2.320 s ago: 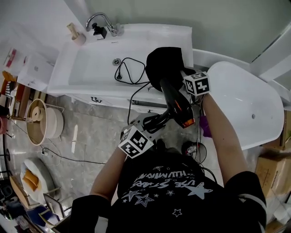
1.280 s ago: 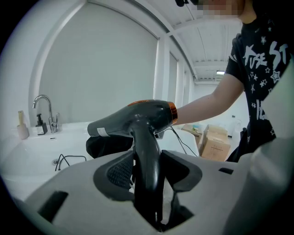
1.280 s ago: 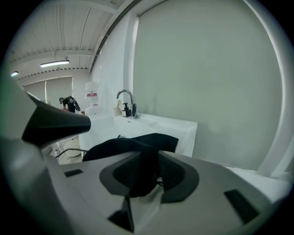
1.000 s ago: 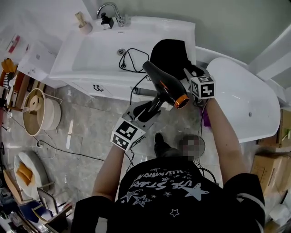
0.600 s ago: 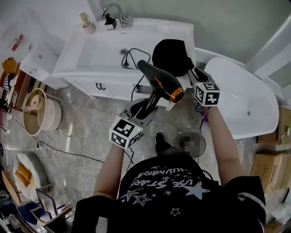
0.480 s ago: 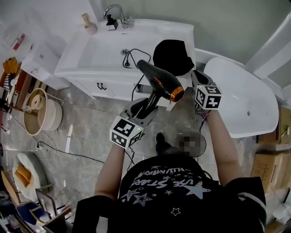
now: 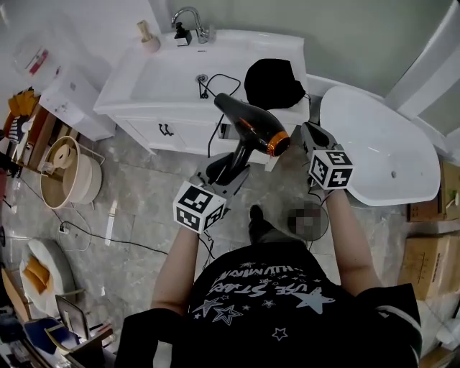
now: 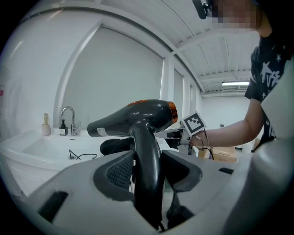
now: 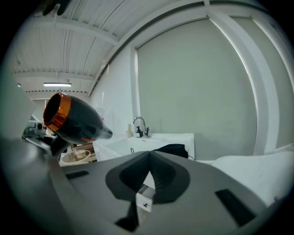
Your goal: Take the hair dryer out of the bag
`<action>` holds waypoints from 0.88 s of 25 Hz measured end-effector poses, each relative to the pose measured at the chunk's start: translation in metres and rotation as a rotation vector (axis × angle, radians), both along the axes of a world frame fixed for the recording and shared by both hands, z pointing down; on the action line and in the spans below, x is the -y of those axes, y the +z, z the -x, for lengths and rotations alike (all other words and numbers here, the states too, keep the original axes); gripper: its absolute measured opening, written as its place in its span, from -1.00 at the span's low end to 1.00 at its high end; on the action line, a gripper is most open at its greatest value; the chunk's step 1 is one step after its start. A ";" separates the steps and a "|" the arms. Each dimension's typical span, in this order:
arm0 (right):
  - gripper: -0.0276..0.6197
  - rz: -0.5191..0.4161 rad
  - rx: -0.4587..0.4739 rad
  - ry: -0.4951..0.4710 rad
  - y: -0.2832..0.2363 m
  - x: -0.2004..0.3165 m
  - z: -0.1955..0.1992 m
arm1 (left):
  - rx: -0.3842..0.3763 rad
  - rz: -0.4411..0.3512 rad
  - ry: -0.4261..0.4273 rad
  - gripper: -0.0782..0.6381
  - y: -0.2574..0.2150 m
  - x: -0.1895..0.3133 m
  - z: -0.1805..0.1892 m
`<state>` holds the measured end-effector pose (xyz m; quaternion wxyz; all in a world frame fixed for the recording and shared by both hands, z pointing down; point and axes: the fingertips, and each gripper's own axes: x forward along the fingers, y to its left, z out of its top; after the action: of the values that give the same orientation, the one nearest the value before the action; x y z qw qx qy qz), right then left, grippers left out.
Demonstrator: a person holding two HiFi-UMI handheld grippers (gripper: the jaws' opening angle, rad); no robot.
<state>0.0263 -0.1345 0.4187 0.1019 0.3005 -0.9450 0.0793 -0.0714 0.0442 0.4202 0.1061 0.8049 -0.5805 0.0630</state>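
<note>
The black hair dryer (image 7: 248, 123) with an orange ring is in the air in front of the sink, clear of the bag. My left gripper (image 7: 228, 167) is shut on its handle (image 8: 146, 156), barrel pointing left in the left gripper view. Its cord (image 7: 215, 85) trails back into the basin. The black bag (image 7: 273, 83) lies slumped on the sink counter, also visible as a dark bag (image 9: 172, 149) in the right gripper view. My right gripper (image 7: 311, 134) is to the right of the dryer; its jaws have just been closing and now meet with nothing between them (image 9: 149, 156).
The white sink (image 7: 165, 68) with its tap (image 7: 188, 16) is ahead, and a white bathtub (image 7: 381, 144) is at the right. A round bin (image 7: 61, 176) and a cable lie on the tiled floor at left. Cartons (image 7: 431, 259) stand at the far right.
Both grippers have drawn back from the sink toward the person, the left carrying the dryer with it. The right gripper has left the bag's edge. The bag stays on the counter.
</note>
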 end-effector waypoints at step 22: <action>-0.90 0.075 0.026 0.045 0.019 -0.132 -0.092 | -0.004 -0.025 -0.016 -0.22 -0.004 -0.063 -0.027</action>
<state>0.1179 -0.0027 0.4374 0.0990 0.3167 -0.9356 0.1206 -0.0445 0.1067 0.4164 0.0977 0.8017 -0.5873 0.0531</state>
